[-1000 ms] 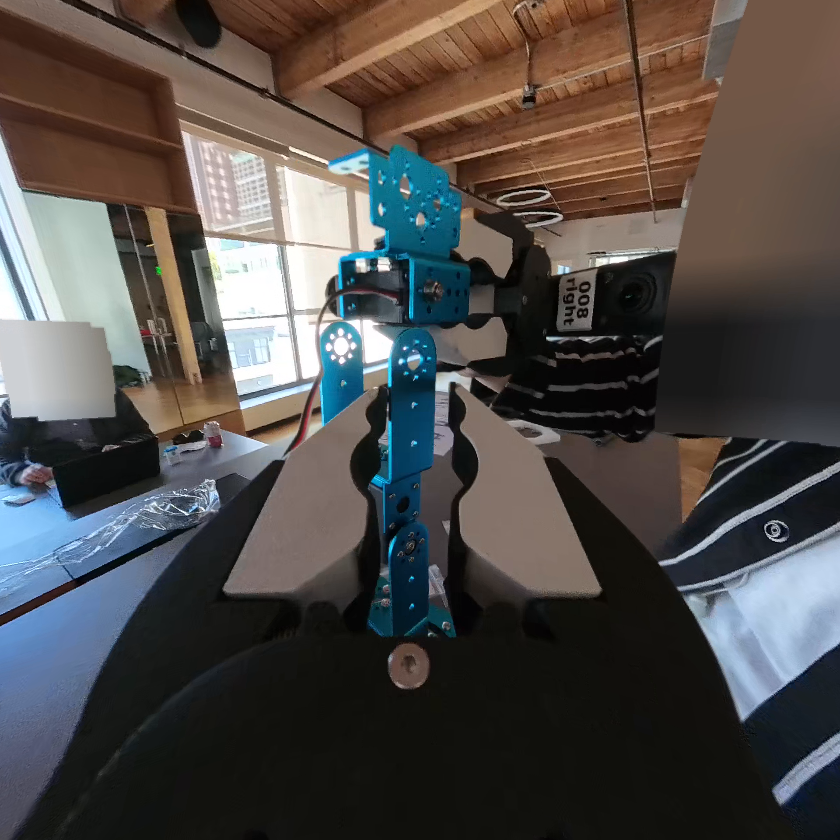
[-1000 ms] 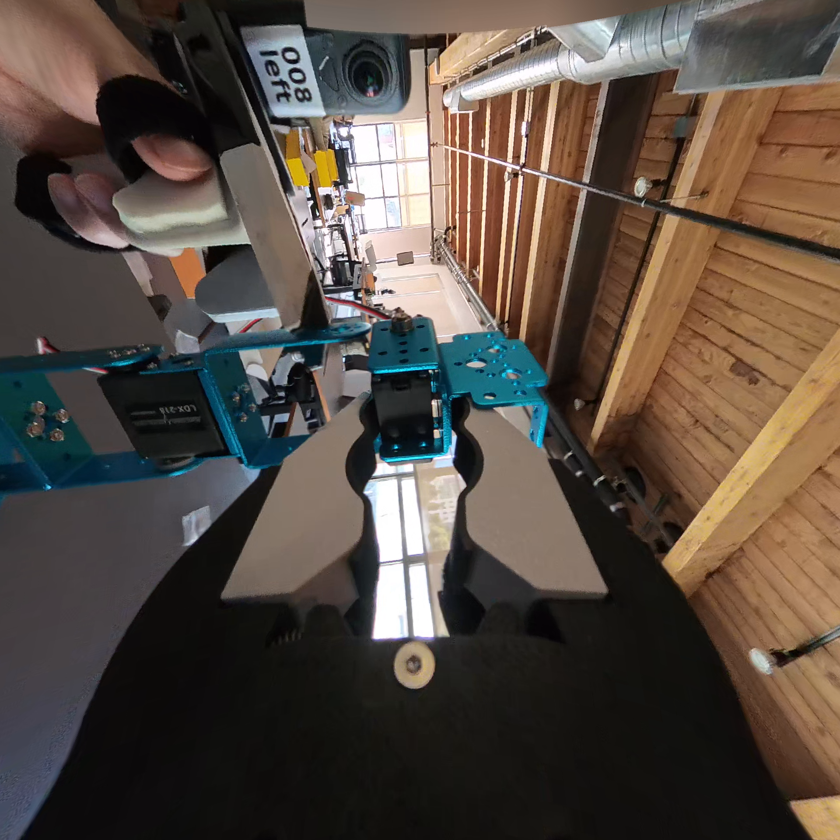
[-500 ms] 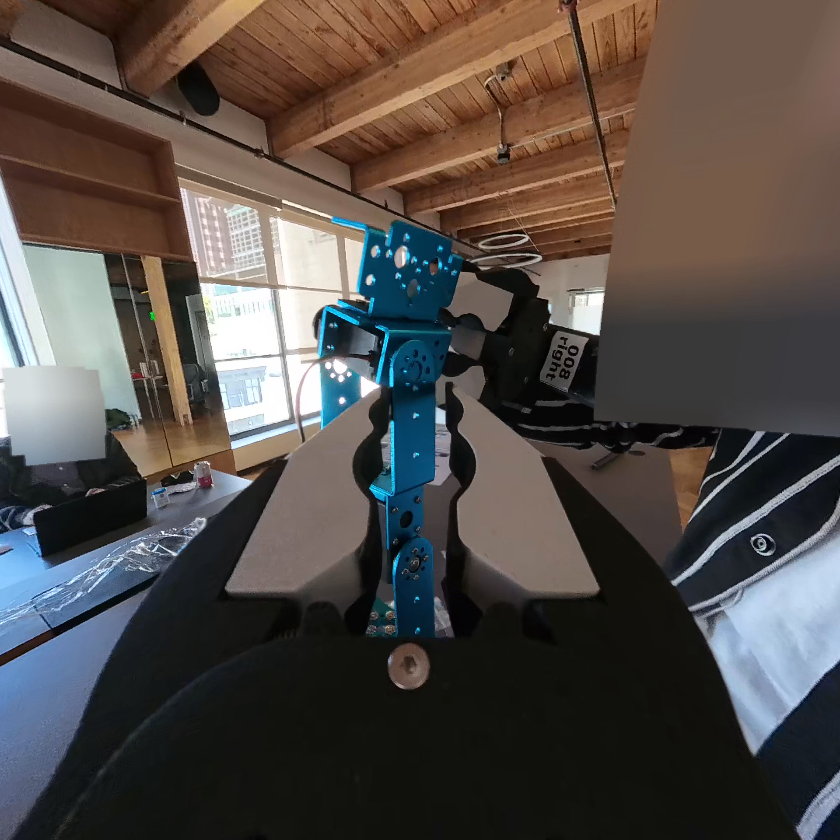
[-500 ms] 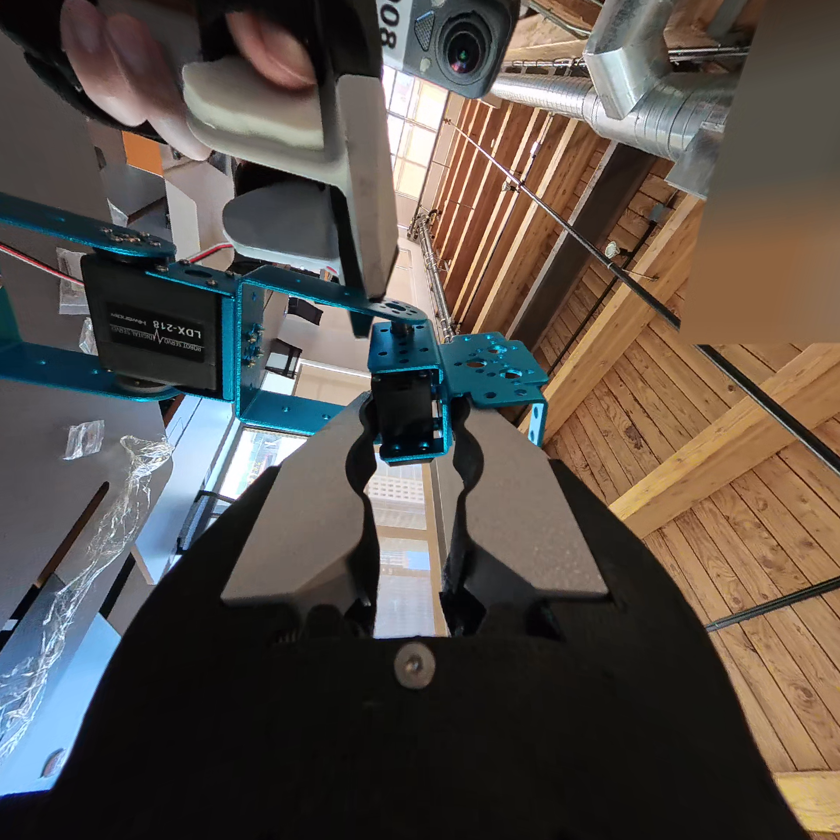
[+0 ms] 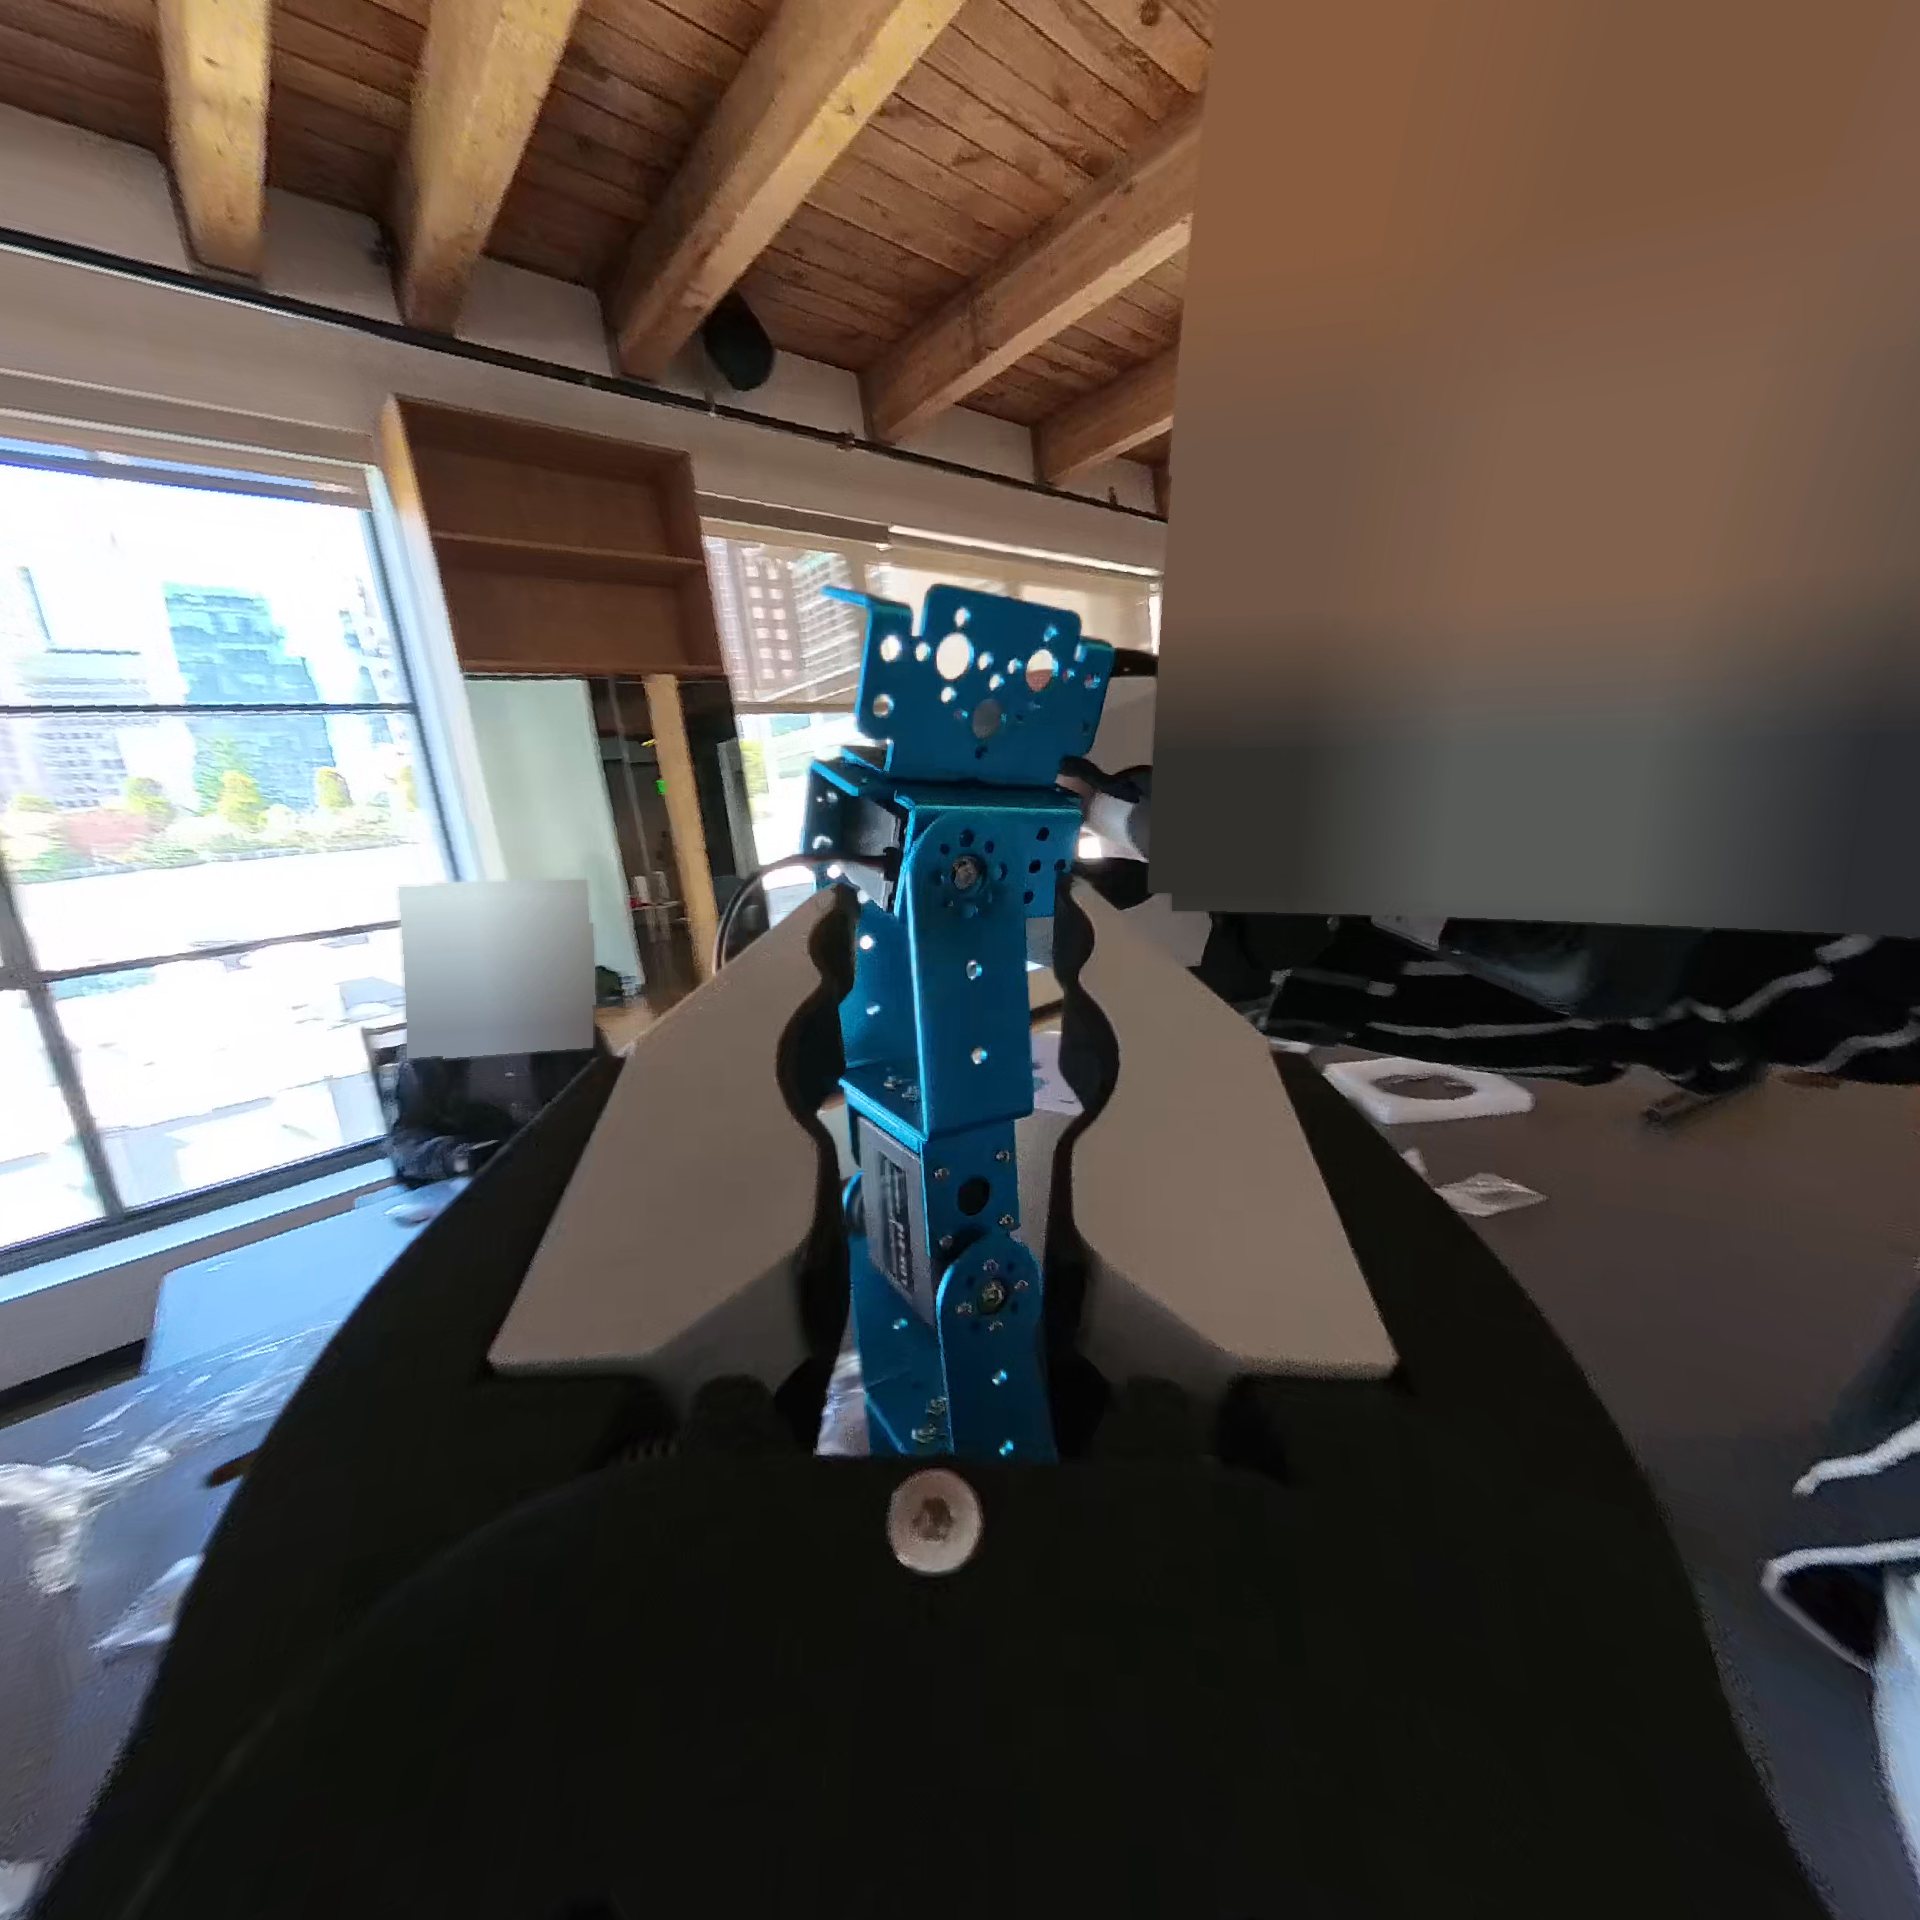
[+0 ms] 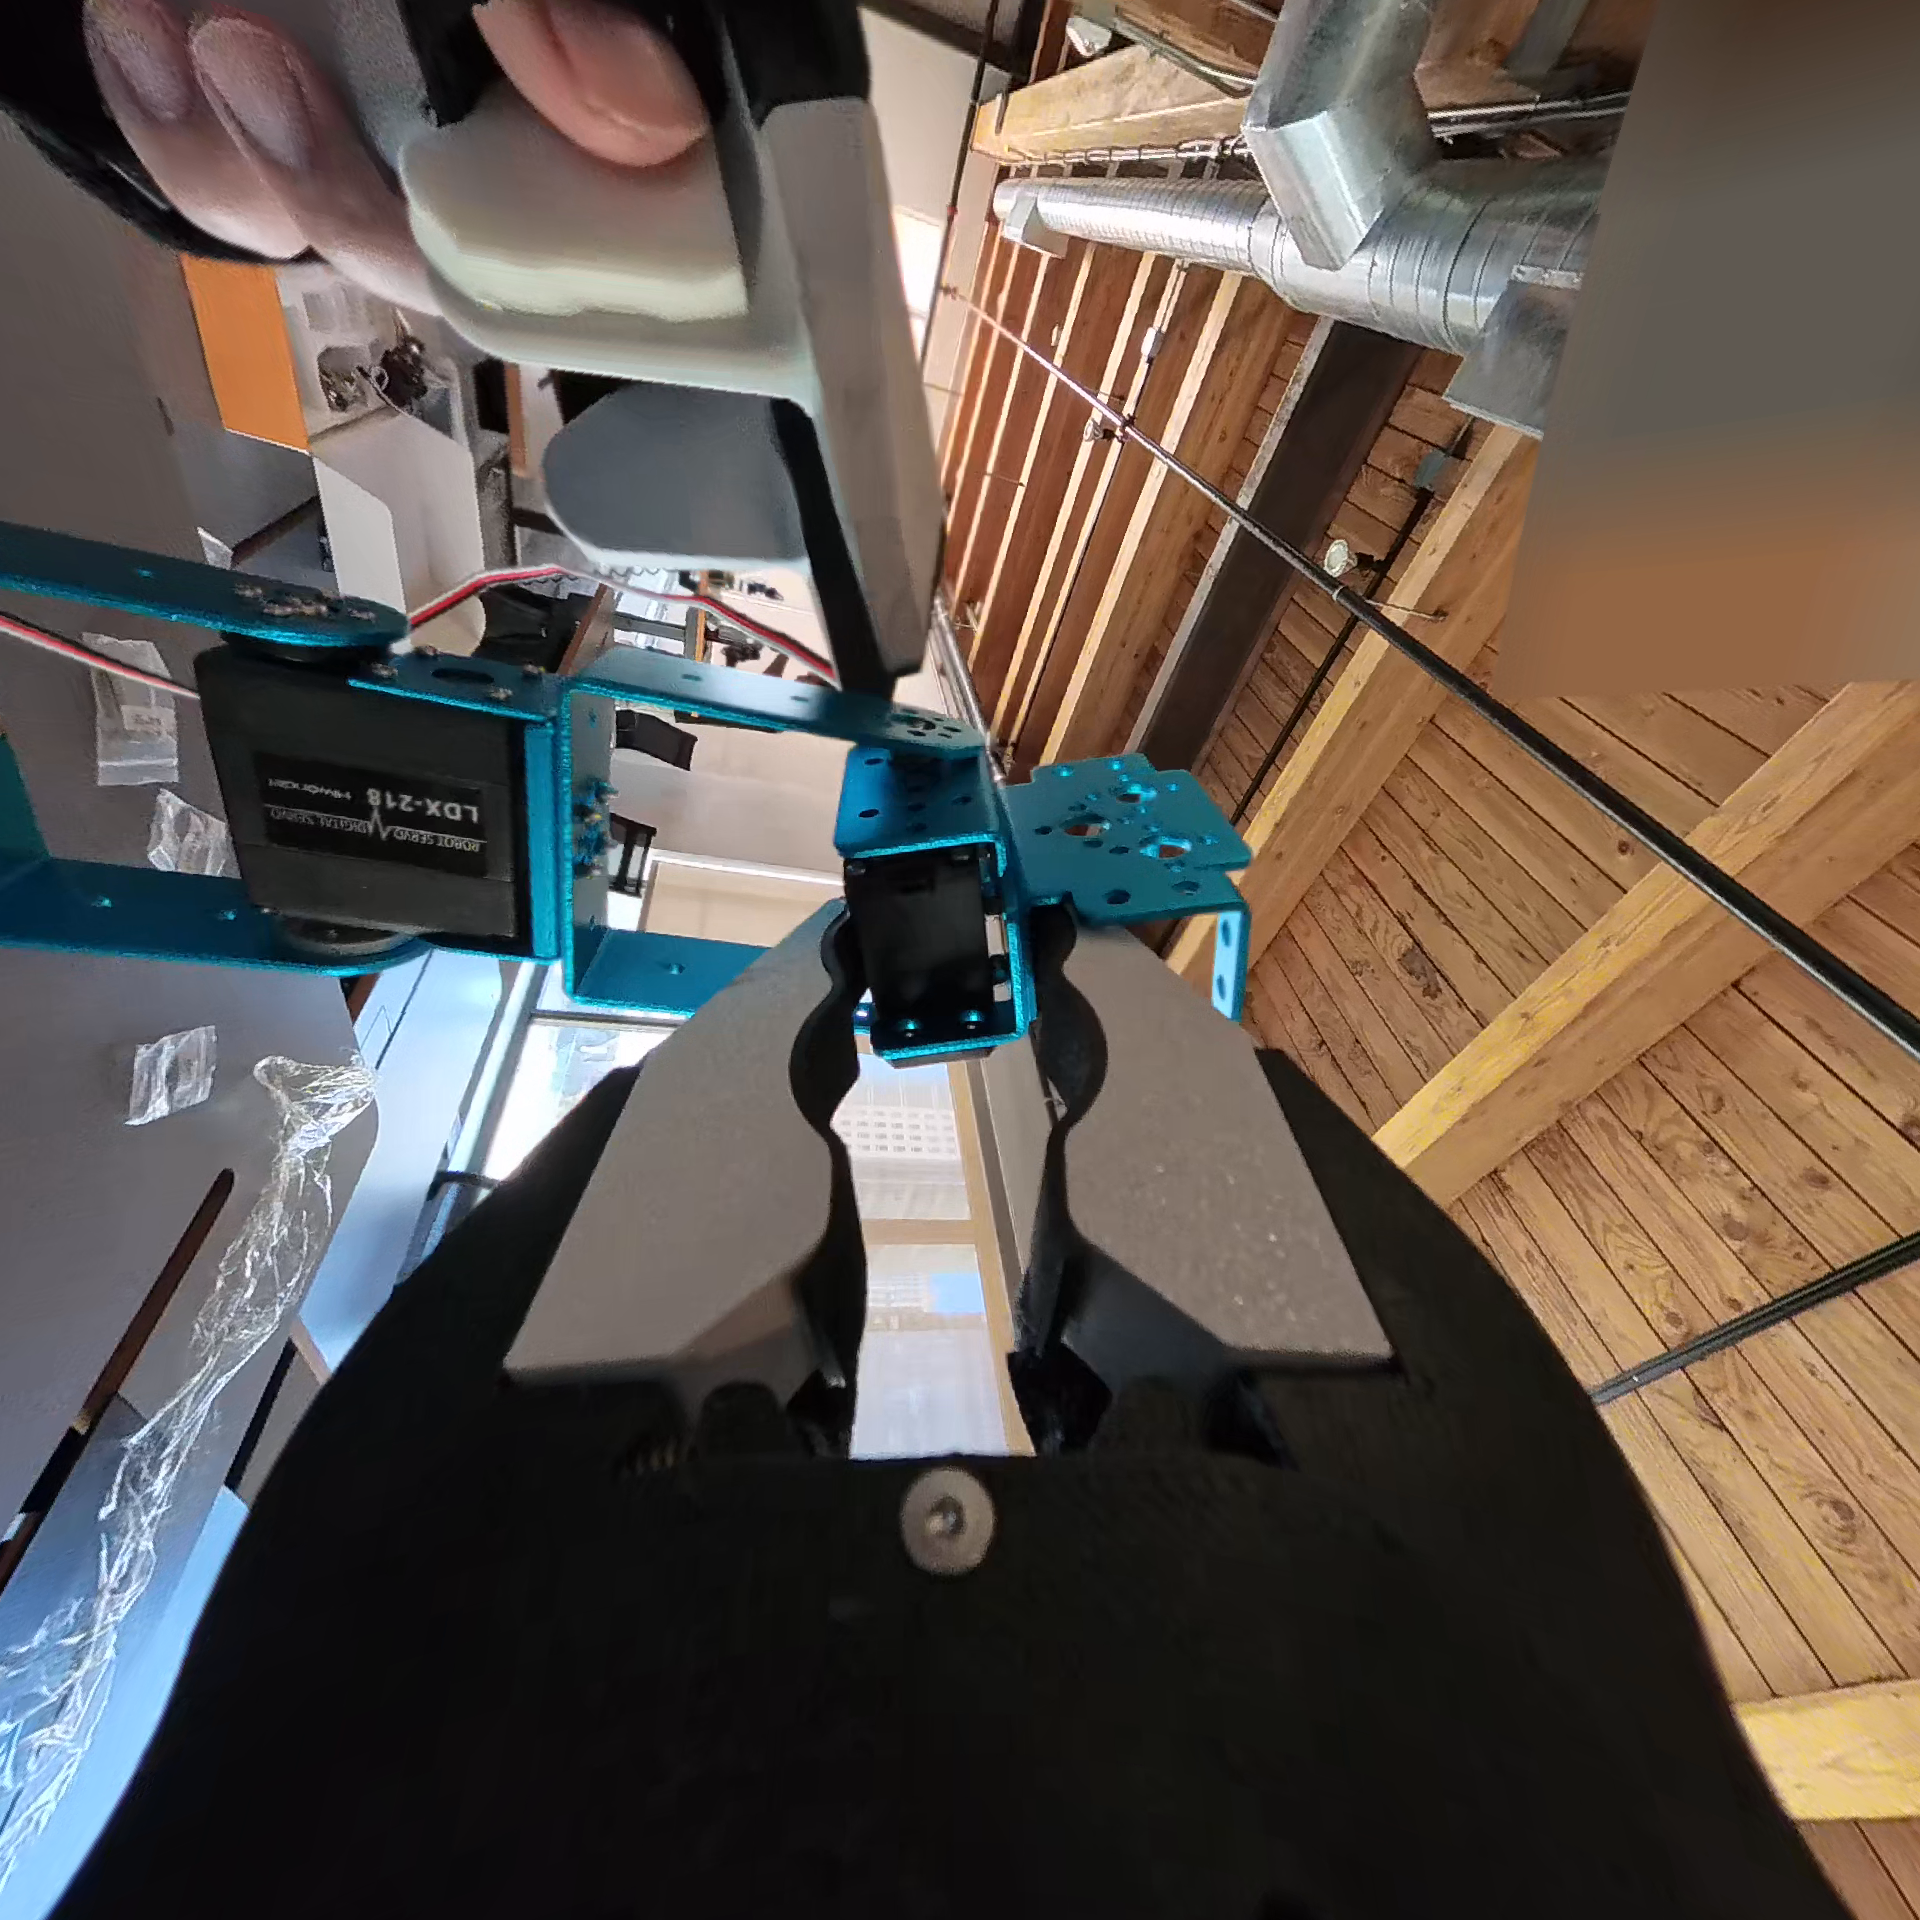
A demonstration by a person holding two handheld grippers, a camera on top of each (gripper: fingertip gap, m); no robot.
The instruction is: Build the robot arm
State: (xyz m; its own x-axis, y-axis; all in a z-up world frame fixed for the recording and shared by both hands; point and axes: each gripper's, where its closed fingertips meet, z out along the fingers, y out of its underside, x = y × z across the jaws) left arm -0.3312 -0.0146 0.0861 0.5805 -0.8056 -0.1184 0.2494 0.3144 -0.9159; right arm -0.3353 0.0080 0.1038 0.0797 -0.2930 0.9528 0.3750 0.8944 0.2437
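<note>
We are pinching one blue perforated-metal servo arm with two grippers. The left gripper is clamping the arm's long link, whose long axis is pointing toward twelve o'clock in its view. The right gripper is squeezing the black end servo; there the arm is stretching toward nine o'clock, where a second black servo is sitting.
</note>
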